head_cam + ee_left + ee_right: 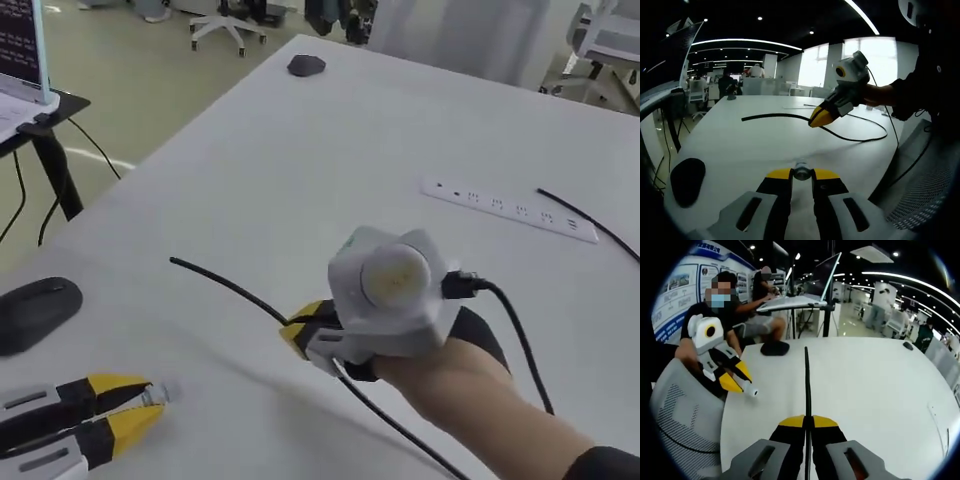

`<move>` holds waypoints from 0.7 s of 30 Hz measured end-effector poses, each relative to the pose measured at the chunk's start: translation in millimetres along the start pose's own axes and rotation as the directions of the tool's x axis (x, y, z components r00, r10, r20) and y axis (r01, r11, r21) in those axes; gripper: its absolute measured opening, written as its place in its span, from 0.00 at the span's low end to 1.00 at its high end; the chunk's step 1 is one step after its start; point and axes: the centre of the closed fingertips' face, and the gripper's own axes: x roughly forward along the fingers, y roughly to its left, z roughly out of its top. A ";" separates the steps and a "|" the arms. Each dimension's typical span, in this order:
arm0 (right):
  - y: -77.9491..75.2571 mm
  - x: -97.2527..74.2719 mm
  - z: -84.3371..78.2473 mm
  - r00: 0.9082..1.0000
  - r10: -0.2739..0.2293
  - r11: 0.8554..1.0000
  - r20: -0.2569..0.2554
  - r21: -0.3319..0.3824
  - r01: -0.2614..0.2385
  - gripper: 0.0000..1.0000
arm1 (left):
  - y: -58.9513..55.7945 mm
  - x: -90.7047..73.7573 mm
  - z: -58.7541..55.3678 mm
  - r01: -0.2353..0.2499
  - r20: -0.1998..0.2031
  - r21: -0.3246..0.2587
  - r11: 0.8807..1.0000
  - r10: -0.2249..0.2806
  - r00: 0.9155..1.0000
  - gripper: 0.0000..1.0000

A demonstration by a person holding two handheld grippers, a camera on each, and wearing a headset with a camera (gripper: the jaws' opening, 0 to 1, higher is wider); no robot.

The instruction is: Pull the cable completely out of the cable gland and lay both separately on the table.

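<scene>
Where the right gripper (807,420) clamps it, the cable (807,375) — black — curves.

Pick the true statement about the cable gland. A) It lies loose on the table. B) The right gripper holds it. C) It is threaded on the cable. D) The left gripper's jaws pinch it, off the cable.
D: the cable gland sits pinched at the tips of the left gripper, while the black cable runs bare from the right gripper.
</scene>
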 end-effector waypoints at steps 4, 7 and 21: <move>9.9 17.4 -3.5 1.000 0.014 1.000 -0.003 0.011 -0.014 0.00 | 2.6 3.5 -7.7 -0.004 -0.008 -0.019 1.000 0.004 1.000 0.15; 13.6 26.4 -6.7 1.000 0.017 1.000 -0.008 0.014 -0.017 0.00 | 4.4 5.8 -11.2 -0.010 -0.011 -0.018 1.000 0.010 1.000 0.15; 20.0 51.4 -19.2 0.999 0.022 0.999 -0.046 0.029 -0.020 0.00 | 19.6 5.2 -30.2 -0.072 -0.028 -0.024 0.997 0.072 0.997 0.15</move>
